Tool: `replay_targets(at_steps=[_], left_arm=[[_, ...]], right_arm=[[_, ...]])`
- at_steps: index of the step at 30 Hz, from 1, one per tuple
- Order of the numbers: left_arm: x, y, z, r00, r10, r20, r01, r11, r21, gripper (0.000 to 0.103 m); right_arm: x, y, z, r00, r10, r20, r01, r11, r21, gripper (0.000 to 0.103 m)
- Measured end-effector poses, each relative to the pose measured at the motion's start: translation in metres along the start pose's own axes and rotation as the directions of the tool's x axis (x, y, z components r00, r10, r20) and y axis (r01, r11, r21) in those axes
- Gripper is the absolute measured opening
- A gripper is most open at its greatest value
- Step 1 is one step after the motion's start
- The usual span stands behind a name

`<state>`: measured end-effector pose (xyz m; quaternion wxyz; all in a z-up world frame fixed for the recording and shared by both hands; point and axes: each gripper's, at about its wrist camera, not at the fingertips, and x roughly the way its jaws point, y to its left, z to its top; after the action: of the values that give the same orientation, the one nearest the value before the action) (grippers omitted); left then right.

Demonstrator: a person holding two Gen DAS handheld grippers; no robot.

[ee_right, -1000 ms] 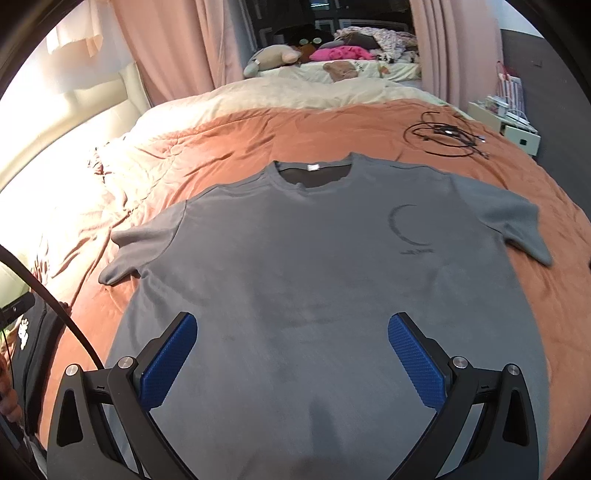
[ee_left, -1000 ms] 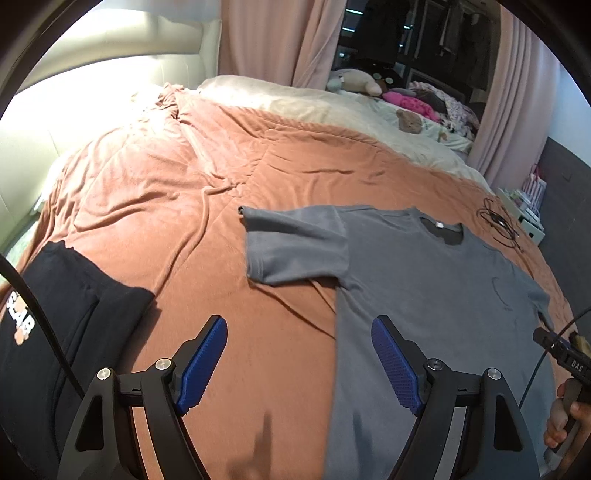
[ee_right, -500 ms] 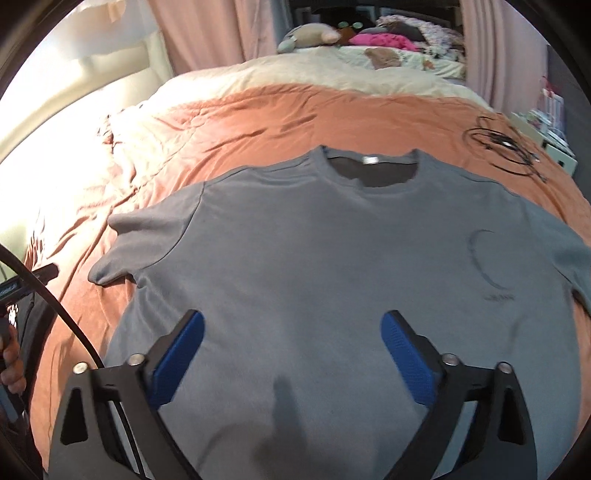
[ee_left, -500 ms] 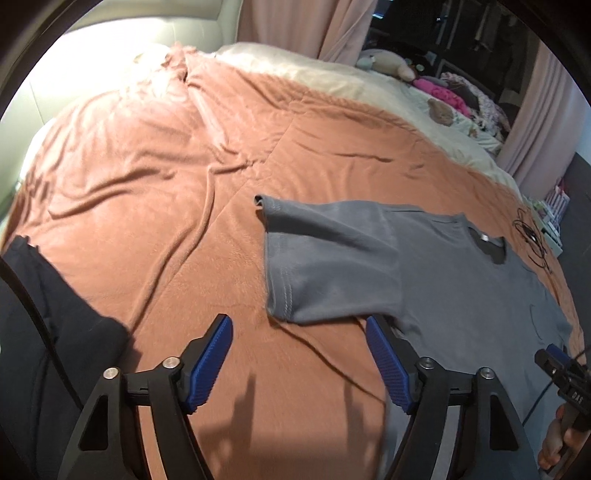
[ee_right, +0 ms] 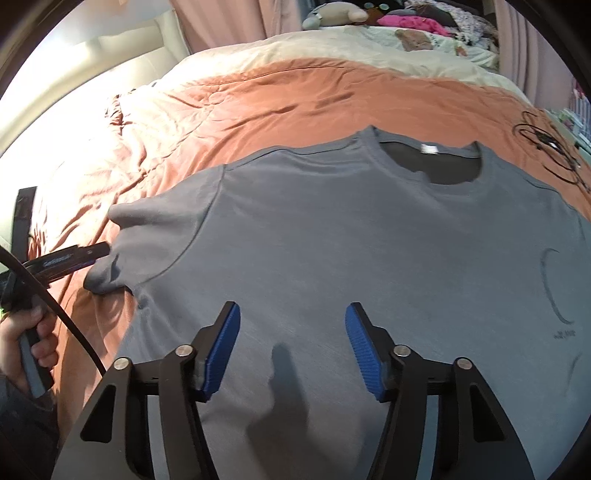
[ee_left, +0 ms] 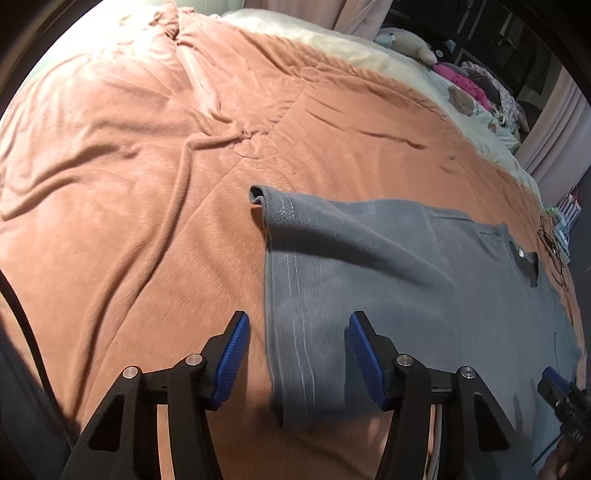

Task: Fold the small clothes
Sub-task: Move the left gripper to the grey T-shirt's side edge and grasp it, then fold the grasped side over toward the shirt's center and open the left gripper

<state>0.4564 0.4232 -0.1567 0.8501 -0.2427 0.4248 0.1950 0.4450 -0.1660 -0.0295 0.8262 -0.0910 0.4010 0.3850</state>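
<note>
A grey T-shirt [ee_right: 351,240] lies flat, front up, on the orange-brown bedspread [ee_right: 258,103]. In the left wrist view its left sleeve [ee_left: 314,280] reaches between my blue fingers. My left gripper [ee_left: 297,354] is open, with the sleeve's hem between its jaws and not pinched. It also shows in the right wrist view [ee_right: 70,256], at the sleeve's edge. My right gripper [ee_right: 291,350] is open just above the shirt's lower chest, with nothing in it.
A black garment [ee_left: 22,387] lies at the left edge of the bed. A black cable [ee_right: 546,151] is coiled on the bedspread right of the collar. Plush toys and clothes [ee_right: 388,18] are piled at the far end, past a cream blanket [ee_right: 332,51].
My left gripper has moved forward and right, until the sleeve lies between its jaws. My right gripper has moved forward and down over the shirt. Both stay open.
</note>
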Motion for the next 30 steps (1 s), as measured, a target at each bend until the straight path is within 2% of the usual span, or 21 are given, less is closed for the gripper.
replay_targets(at_steps=[3,5,6,7,8,9,10,14,16,24,27,30], left_arm=[[0.012,0.004,0.004,1.000,-0.001,-0.018,0.000,1.000,-0.015,0.056],[0.016,0.007,0.003,1.000,0.003,-0.022,-0.004,1.000,-0.030,0.053],[0.016,0.006,0.002,1.000,0.010,-0.020,-0.011,1.000,-0.028,0.047],[0.016,0.004,0.002,1.000,0.020,-0.021,-0.020,1.000,-0.018,0.033],[0.016,0.002,0.002,0.999,0.012,-0.031,-0.013,1.000,-0.013,0.025],[0.016,0.001,0.002,0.999,-0.004,-0.043,0.004,1.000,-0.010,0.012],[0.015,-0.001,0.003,0.998,-0.020,-0.053,0.019,1.000,-0.005,0.007],[0.000,-0.007,0.008,0.999,-0.031,-0.031,0.032,0.999,0.020,0.006],[-0.012,-0.011,0.014,0.999,-0.043,-0.010,0.043,0.999,0.027,0.006],[-0.053,-0.044,0.036,0.994,-0.105,0.039,0.102,0.992,0.077,0.006],[-0.064,-0.061,0.042,0.992,-0.121,0.046,0.115,0.987,0.109,0.006],[-0.073,-0.081,0.044,0.989,-0.137,0.052,0.129,0.982,0.142,0.006]], right_arm=[[0.015,0.008,0.007,0.999,0.030,-0.011,-0.030,1.000,0.002,0.049],[0.021,0.011,0.010,0.998,0.051,-0.022,-0.051,0.999,0.003,0.043],[0.026,0.014,0.012,0.998,0.063,-0.028,-0.063,0.998,0.004,0.043],[0.031,0.018,0.015,0.996,0.080,-0.033,-0.080,0.997,0.004,0.041],[0.034,0.019,0.015,0.996,0.087,-0.036,-0.087,0.996,0.007,0.037],[0.039,0.022,0.018,0.994,0.099,-0.041,-0.099,0.995,0.011,0.036],[0.046,0.026,0.021,0.991,0.123,-0.050,-0.122,0.992,0.019,0.034],[0.069,0.035,0.028,0.981,0.180,-0.074,-0.176,0.983,0.055,0.016],[0.082,0.036,0.029,0.973,0.210,-0.093,-0.203,0.976,0.081,0.010],[0.129,0.043,0.028,0.930,0.331,-0.160,-0.307,0.938,0.159,0.009],[0.128,0.038,0.034,0.928,0.335,-0.162,-0.310,0.937,0.160,0.009],[0.114,0.025,0.038,0.935,0.321,-0.148,-0.297,0.940,0.167,0.010]])
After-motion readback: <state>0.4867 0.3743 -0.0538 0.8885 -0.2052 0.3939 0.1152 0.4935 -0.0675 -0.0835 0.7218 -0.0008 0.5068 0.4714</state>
